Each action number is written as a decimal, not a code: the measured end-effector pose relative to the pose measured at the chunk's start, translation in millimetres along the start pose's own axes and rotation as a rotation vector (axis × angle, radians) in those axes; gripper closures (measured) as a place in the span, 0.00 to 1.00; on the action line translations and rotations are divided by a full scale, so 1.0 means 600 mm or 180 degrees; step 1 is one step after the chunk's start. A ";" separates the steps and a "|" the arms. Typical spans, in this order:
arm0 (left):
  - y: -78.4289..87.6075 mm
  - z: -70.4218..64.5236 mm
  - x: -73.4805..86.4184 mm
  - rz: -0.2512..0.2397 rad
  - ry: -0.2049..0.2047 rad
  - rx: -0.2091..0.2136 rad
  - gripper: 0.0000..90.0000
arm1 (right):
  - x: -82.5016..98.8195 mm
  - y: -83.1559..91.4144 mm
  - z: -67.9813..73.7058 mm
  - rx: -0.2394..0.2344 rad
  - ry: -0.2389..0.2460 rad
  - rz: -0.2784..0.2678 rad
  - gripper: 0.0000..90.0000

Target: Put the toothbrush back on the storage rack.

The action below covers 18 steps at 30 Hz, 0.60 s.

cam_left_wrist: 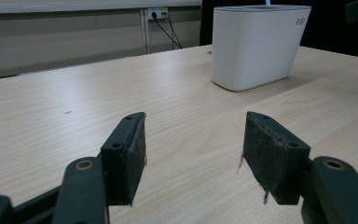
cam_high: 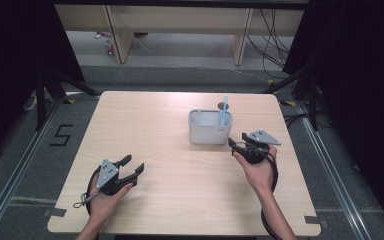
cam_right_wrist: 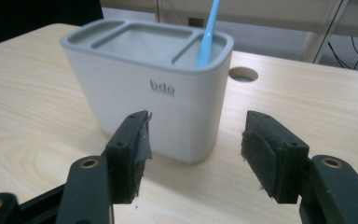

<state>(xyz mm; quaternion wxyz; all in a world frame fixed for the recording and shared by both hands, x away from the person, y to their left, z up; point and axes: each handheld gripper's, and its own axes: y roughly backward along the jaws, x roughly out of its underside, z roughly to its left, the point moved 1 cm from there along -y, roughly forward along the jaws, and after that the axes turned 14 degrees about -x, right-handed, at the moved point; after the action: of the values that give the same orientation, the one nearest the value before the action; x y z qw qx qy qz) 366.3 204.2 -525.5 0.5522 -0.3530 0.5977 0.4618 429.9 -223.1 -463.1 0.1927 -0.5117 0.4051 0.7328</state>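
The blue toothbrush point(cam_right_wrist: 208, 35) stands in the white holder point(cam_right_wrist: 144, 100), so both hand-held grippers, right point(cam_right_wrist: 193, 140) and left point(cam_left_wrist: 191, 154), are spread wide, holding nothing.

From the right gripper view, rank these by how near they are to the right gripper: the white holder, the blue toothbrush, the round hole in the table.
1. White holder: straight ahead of the open right gripper, not touched.
2. Blue toothbrush: standing in the holder's right compartment, toward its far side.
3. Round hole: in the table behind the holder, to the right.
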 end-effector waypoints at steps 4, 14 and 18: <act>0.003 0.000 0.000 0.0053 -0.0005 -0.0016 0.43 | 0.020 0.016 -0.003 0.0045 0.0118 0.0021 0.46; 0.000 0.001 0.000 -0.0013 0.0003 0.0009 0.43 | 0.077 0.057 0.007 0.0004 -0.0189 0.0119 0.47; 0.003 0.000 0.000 0.0057 -0.0003 -0.0021 0.43 | 0.095 0.067 0.005 -0.0013 -0.0096 0.0050 0.48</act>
<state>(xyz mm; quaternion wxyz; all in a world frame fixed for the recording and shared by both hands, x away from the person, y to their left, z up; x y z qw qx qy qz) 364.9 204.8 -525.0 0.5472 -0.3492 0.5990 0.4689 377.3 -252.4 -498.5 0.1920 -0.4978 0.4046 0.7427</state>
